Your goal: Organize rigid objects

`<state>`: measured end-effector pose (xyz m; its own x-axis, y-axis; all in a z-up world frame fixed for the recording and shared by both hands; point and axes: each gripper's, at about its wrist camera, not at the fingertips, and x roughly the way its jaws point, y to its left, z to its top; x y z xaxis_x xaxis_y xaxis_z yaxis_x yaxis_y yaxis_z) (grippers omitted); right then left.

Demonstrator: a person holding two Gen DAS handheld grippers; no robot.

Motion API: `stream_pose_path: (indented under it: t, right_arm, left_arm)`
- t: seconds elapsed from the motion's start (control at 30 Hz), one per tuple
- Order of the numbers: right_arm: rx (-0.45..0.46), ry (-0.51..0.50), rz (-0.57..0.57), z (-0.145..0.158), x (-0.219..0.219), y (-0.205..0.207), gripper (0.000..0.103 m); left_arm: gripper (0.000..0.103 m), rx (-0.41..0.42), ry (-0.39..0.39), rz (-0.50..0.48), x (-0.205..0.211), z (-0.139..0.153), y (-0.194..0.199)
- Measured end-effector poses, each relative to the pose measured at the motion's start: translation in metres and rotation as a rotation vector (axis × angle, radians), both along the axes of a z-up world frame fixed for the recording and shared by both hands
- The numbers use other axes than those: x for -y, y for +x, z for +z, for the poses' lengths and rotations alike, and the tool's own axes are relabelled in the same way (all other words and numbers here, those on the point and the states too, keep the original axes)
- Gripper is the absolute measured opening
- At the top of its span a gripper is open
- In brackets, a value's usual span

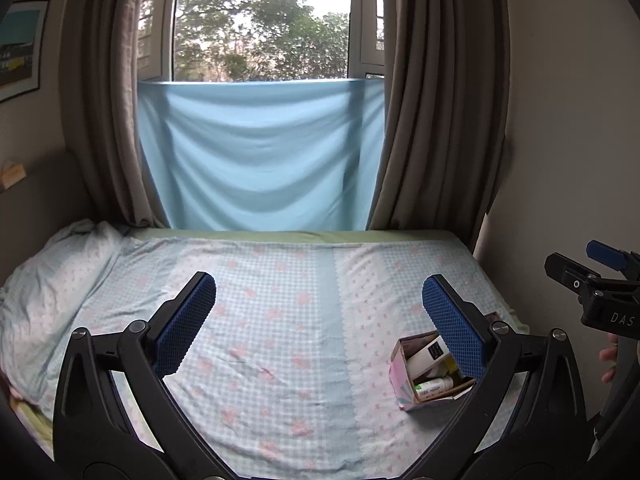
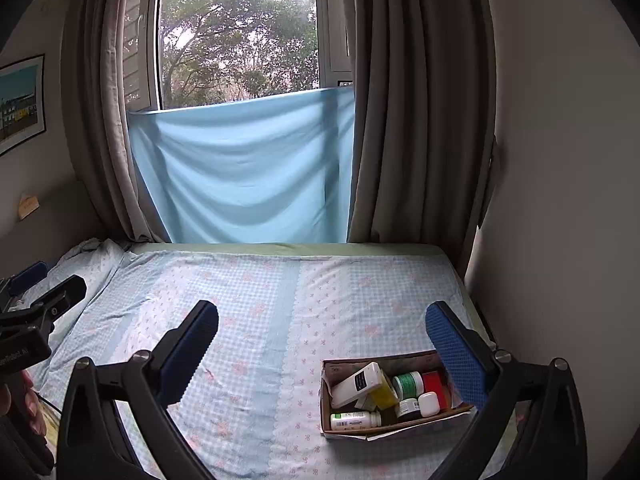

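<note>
A small cardboard box (image 2: 326,400) sits on the bed at the right, also in the left wrist view (image 1: 402,376). It holds several rigid items: a white tube (image 2: 356,384), a yellow bottle (image 2: 384,394), a green-labelled jar (image 2: 408,384), a red box (image 2: 436,386), a lying white bottle (image 2: 354,420). My left gripper (image 1: 320,316) is open and empty above the bed's middle. My right gripper (image 2: 322,346) is open and empty; its right finger stands over the box's far right corner.
The bed carries a checked floral sheet (image 2: 260,320) with a pillow (image 1: 44,280) at the left. Grey curtains (image 2: 416,120) and a hanging blue cloth (image 2: 244,168) stand behind. A wall (image 2: 560,200) borders the bed's right side.
</note>
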<state>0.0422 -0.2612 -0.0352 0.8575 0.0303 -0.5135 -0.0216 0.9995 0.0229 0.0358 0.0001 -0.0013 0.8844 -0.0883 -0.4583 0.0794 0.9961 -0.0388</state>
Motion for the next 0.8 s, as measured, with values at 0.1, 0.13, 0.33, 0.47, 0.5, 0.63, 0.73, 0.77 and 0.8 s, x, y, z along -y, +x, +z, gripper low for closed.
stream_pose_path:
  t: [0.1, 0.13, 0.33, 0.47, 0.5, 0.63, 0.73, 0.77, 0.8]
  right_arm:
    - [0.011, -0.004, -0.007, 0.001, 0.002, -0.001, 0.103]
    - [0.011, -0.002, -0.008, 0.002, 0.003, -0.002, 0.103]
    - [0.011, 0.001, -0.014, 0.002, 0.007, 0.001, 0.103]
    - [0.006, 0.003, -0.011, 0.001, 0.009, 0.003, 0.103]
    - [0.007, 0.002, -0.011, 0.001, 0.008, 0.002, 0.103]
    - [0.004, 0.003, -0.01, 0.001, 0.008, 0.003, 0.103]
    - [0.003, 0.005, -0.01, 0.0, 0.009, 0.005, 0.103]
    - [0.003, 0.003, -0.01, 0.0, 0.009, 0.006, 0.103]
    - [0.003, 0.002, -0.01, 0.0, 0.009, 0.006, 0.103]
  left_arm:
    - [0.103, 0.004, -0.004, 0.004, 0.001, -0.001, 0.0]
    - [0.103, 0.005, -0.004, 0.004, 0.001, -0.001, 0.001]
    - [0.103, 0.0, -0.014, -0.01, 0.006, 0.001, 0.002]
    - [0.103, 0.004, -0.01, -0.013, 0.01, 0.003, 0.002]
    - [0.103, 0.005, -0.008, -0.014, 0.011, 0.004, 0.003]
    - [0.103, 0.004, -0.007, -0.02, 0.013, 0.003, 0.005]
    - [0.103, 0.0, -0.008, -0.025, 0.014, 0.004, 0.007]
    - [0.103, 0.001, -0.006, -0.026, 0.015, 0.004, 0.007]
    - [0.103, 0.002, -0.005, -0.026, 0.015, 0.004, 0.007]
